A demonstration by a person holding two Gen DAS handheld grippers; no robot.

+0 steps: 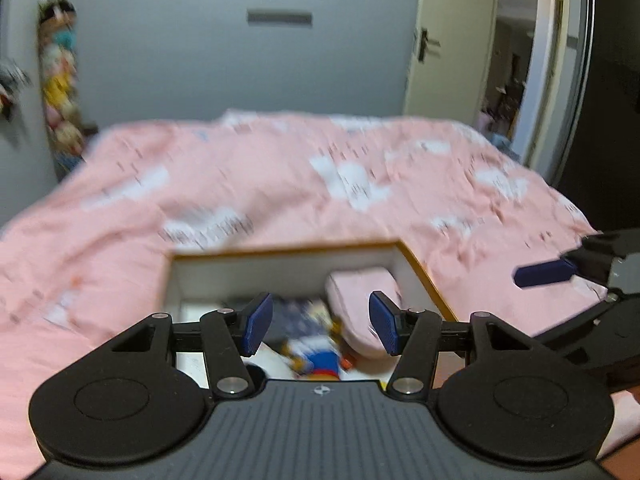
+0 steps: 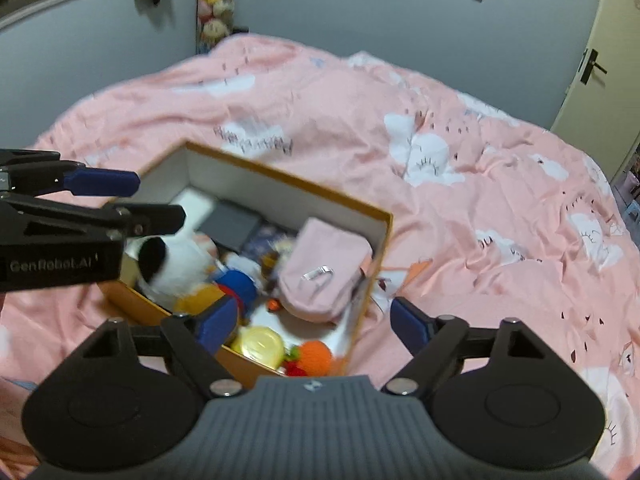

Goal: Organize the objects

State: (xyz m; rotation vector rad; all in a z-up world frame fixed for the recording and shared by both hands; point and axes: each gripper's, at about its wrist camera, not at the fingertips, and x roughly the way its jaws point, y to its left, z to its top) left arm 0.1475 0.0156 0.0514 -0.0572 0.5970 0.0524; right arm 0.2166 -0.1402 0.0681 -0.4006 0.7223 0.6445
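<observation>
bed (image 2: 360,112): pink cover with white cloud print, creased; fills most of both views
room: grey wall (image 1: 200,60) behind the bed, cream door (image 1: 444,40) ajar on the right, column of plush toys (image 1: 60,80) hanging in the far corner
box (image 2: 256,176): open cardboard box, orange-brown outside, white inside, sits on the bed near its front edge, below both grippers
pink pouch (image 2: 324,276): soft, pale pink, propped against the box's right wall, small metal clip on its face
plush toy (image 2: 180,268): white with a black patch, at the box's left side
dark flat case (image 2: 230,226): lying toward the back of the box
small items: blue piece (image 2: 238,282), yellow round lid (image 2: 262,346), orange ball (image 2: 316,356) in the near corner; blurred, can't identify further
writing: "GenRobot.AI" on the left gripper body, seen from the right wrist
left gripper (image 1: 320,322): jaws open, nothing between them, over the box
right gripper (image 2: 312,326): jaws open wide, empty, over the box's near right corner
</observation>
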